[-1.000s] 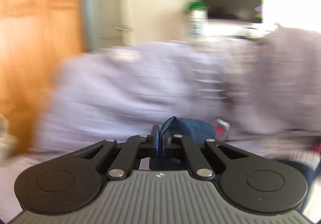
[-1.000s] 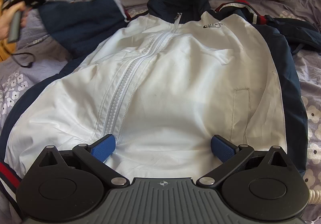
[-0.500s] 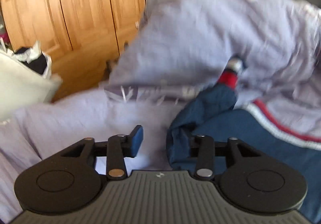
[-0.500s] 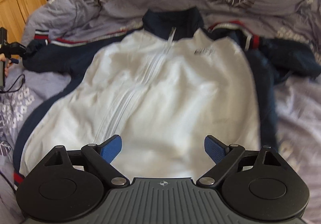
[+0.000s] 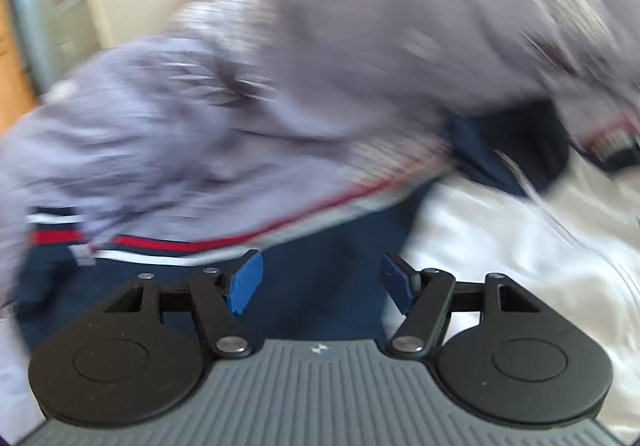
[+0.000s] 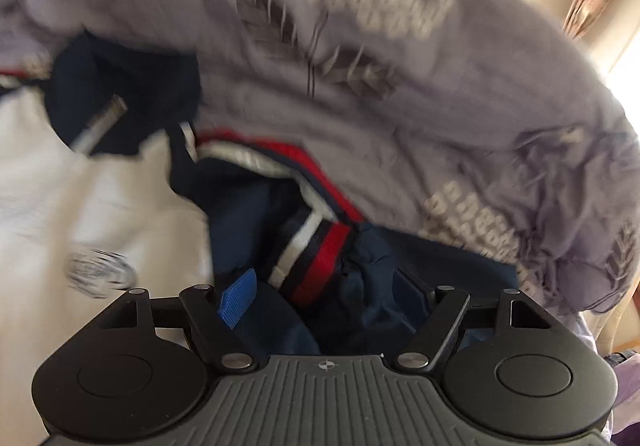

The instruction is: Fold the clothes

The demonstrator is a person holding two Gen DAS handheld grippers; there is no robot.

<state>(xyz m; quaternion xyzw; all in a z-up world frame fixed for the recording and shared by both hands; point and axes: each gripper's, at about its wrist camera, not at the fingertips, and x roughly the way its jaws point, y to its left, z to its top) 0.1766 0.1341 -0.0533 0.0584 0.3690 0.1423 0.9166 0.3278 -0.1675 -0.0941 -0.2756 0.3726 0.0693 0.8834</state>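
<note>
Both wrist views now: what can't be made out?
- Left wrist: grey patterned bedding motion-blurred; print unreadable.
- Left wrist: navy-and-white zip jacket, hem hidden behind the left gripper.
- Right wrist: chest logo smeared, illegible.
- Right wrist: striped navy sleeve cuff, its end hidden behind the right gripper.

Your right fingers (image 6: 239, 294) straddle the bunched jacket sleeve (image 6: 320, 258); the heaped duvet (image 6: 400, 86) walls off beyond.

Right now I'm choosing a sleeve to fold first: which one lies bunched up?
The sleeve before the right hand-held gripper: crumpled, stripes kinked. The other sleeve runs out straight.
</note>
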